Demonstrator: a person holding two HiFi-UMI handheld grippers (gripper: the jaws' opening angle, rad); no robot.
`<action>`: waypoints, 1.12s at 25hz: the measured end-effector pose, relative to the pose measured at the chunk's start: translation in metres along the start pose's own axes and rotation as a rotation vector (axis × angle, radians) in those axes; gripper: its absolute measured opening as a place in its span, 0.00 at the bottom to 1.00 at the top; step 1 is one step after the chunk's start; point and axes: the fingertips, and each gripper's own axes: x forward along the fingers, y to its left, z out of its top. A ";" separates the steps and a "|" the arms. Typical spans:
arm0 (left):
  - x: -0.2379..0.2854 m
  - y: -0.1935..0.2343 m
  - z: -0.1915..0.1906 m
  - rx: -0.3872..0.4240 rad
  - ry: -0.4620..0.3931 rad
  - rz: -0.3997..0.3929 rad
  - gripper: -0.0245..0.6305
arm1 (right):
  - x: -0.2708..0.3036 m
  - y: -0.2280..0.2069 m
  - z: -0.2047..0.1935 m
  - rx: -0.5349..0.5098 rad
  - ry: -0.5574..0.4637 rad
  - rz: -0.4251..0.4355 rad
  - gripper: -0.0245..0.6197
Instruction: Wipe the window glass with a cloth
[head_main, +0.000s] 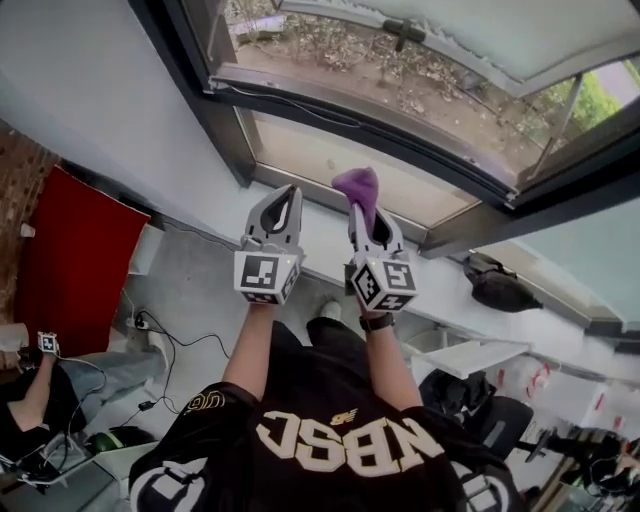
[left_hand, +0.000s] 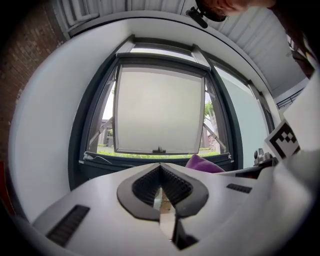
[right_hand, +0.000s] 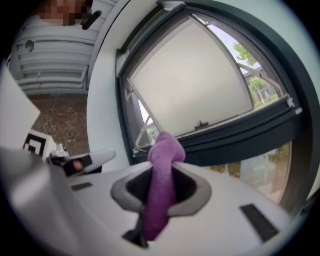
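The window's frosted glass pane (head_main: 330, 160) (left_hand: 159, 110) (right_hand: 197, 82) sits in a dark frame, and its sash is swung open outward. A purple cloth (head_main: 358, 188) (right_hand: 161, 185) is pinched upright in my right gripper (head_main: 363, 212) (right_hand: 162, 170), which is shut on it. The cloth's top pokes out above the jaws, just short of the glass. My left gripper (head_main: 286, 193) (left_hand: 160, 167) is held up beside it to the left, shut with nothing between the tips. The cloth (left_hand: 202, 163) also shows at the right in the left gripper view.
A white sill (head_main: 320, 250) runs below the window, with a black bag (head_main: 498, 285) on it at the right. A red panel (head_main: 75, 260) and floor cables (head_main: 160, 350) lie at the left. Another person (head_main: 30, 400) sits at the lower left.
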 end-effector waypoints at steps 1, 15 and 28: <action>0.002 0.008 -0.004 0.000 0.008 0.013 0.06 | 0.009 -0.002 -0.007 -0.021 0.023 -0.004 0.16; 0.029 0.161 -0.080 -0.047 0.058 -0.002 0.06 | 0.196 0.065 -0.094 -0.124 0.121 0.070 0.16; 0.012 0.278 -0.125 -0.055 0.124 0.049 0.06 | 0.393 0.137 -0.166 -0.136 0.110 0.116 0.16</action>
